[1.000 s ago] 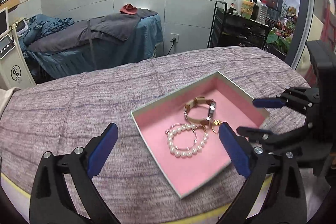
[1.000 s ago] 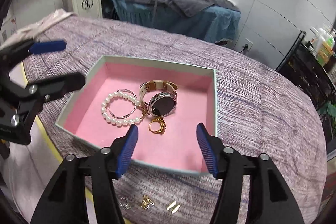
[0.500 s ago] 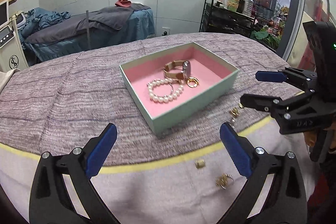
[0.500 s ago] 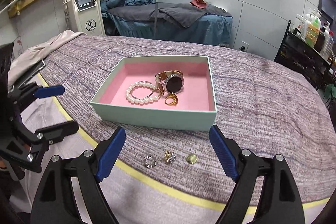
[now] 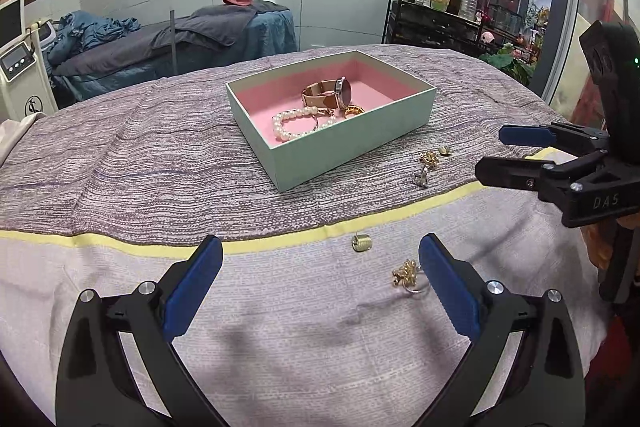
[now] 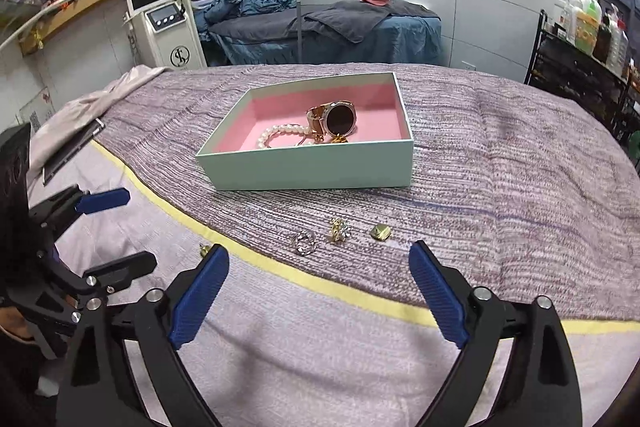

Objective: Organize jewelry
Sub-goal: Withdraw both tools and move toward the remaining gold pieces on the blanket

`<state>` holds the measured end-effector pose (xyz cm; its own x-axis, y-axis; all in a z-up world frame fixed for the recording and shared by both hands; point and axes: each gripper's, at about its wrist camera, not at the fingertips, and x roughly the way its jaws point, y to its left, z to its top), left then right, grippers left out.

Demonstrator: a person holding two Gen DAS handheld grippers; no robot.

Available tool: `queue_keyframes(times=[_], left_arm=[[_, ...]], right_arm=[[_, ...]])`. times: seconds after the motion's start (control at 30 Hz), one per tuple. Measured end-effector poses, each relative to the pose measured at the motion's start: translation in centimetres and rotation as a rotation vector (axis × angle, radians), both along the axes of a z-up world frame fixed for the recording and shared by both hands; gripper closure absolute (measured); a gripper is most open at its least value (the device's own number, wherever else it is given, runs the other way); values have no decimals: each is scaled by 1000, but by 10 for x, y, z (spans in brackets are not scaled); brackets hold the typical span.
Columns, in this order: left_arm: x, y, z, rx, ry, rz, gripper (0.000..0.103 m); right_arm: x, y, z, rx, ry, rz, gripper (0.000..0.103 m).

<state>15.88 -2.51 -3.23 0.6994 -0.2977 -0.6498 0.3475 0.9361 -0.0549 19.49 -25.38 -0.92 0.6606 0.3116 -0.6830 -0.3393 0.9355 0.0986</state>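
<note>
Both grippers have drawn back from over the mint-green box [image 5: 332, 131] to the near edge of the bed, so loose pieces on the cover now show in front of them. On the left, the left gripper [image 5: 320, 283] hangs wide open and empty; a small gold barrel-shaped bead [image 5: 361, 242] lies between its fingers and a gold charm on a ring [image 5: 406, 277] just inside its right finger. Further right, the right gripper [image 6: 318, 291], whose jaws have just been opening with nothing between them, is also spread wide. Ahead of it, side by side, lie a silver ring [image 6: 304, 242], a gold cluster piece [image 6: 340, 229] and a small gold stud [image 6: 381, 231]. Behind them in the box rest the pearl bracelet [image 6: 280, 137], watch [image 6: 334, 119] and gold ring [image 6: 339, 139]. I'd judge the bead nearest the left gripper.
</note>
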Motion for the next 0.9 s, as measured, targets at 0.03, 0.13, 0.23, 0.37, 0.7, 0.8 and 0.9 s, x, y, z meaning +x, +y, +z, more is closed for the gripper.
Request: queue_keyframes(times=[0.03,0.13,0.23,0.37,0.7,0.8,0.9], left_arm=[[-2,-1,0,1,-6,1,6],[-9,-3,0,4,-17,-2,6],[-15,-5,-1,18,-30,-1,6],[-20,-6,-3,16,-23,-6,6],[-30,-15,-15,16,2,-21,6],[-31,-16,-17,17,7,-26,14],[-29,-19,-20,9,31,-41,27]], right_arm=[[-2,-1,-1,7,-1,2,9],[-8,-2,-2,30,-18,10,9],[-10,-4,-4,28,-24,7,9],[-14,-4,-8,0,-27,10,9],[-20,-3,-11,-28,-14,25,9],[-20,-1,-12,-39,-3,39,14],[-19,3,-16,-54,12,54,18]])
